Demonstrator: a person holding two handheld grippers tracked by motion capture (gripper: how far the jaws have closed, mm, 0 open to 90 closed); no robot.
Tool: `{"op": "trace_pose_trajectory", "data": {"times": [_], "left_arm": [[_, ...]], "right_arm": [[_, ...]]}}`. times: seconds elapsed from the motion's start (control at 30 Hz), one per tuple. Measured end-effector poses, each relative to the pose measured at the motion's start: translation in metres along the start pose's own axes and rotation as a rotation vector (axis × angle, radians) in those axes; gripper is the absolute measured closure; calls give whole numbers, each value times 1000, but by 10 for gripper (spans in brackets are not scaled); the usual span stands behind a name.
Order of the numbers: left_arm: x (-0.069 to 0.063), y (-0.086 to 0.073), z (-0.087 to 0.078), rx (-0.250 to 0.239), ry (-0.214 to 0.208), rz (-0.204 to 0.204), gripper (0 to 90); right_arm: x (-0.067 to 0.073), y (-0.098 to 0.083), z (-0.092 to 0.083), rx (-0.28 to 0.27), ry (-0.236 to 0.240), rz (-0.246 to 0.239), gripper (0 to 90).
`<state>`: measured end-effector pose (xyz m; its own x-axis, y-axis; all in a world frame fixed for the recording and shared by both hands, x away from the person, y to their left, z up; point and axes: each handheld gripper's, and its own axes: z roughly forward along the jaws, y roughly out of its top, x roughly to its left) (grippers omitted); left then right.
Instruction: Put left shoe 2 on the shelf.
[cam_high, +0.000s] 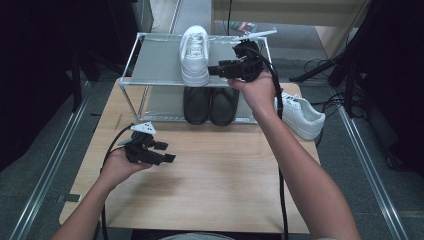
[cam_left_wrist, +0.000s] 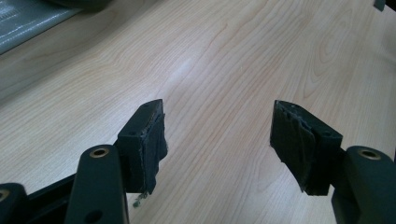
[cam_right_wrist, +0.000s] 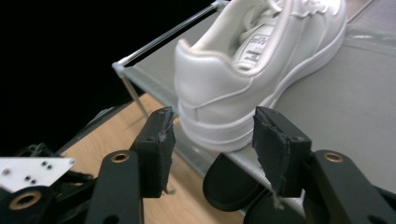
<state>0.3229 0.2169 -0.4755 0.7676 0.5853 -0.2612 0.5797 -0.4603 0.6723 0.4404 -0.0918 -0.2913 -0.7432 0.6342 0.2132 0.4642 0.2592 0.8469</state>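
Fingers of the left gripper (cam_high: 167, 152) stand wide and hold nothing; it rests low over the bare wooden table (cam_high: 215, 175) in the lower left of the high view. Moving right, the metal shoe rack (cam_high: 150, 60) fills the upper middle, with a pair of black shoes (cam_high: 210, 105) on its lower shelf. On the top shelf lies a white sneaker (cam_high: 195, 55), heel toward the person. Just right of its heel is the right gripper (cam_high: 214, 70), its fingers (cam_right_wrist: 156, 149) spread wide around the heel, not pressing on it. I judge that the sneaker is now placed and the step in hand is letting go. At the right edge of the table waits the second white sneaker (cam_high: 300, 117); the next move probably calls for drawing the right gripper back clear of the heel and reaching for that one.
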Motion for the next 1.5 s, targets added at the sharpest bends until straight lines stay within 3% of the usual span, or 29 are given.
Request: {"op": "trace_pose_trajectory", "data": {"times": [0.2,0.33,0.5,1.13,1.37,1.5], "left_arm": [[0,1,0,-6,3,3,365],[0,2,1,0,7,7,365],[-1,2,1,-4,10,12,365],[-1,2,1,-4,6,4,365],[0,1,0,0,7,6,365],[0,1,1,3,5,0,365]], "right_arm": [[7,-20,-6,6,32,-27,489],[12,-33,-9,34,26,-67,483],[14,-54,-12,39,41,-78,461],[7,-128,-15,80,114,-68,467],[1,-151,-13,90,121,-48,468],[-4,-167,-12,101,104,-61,471]]}}
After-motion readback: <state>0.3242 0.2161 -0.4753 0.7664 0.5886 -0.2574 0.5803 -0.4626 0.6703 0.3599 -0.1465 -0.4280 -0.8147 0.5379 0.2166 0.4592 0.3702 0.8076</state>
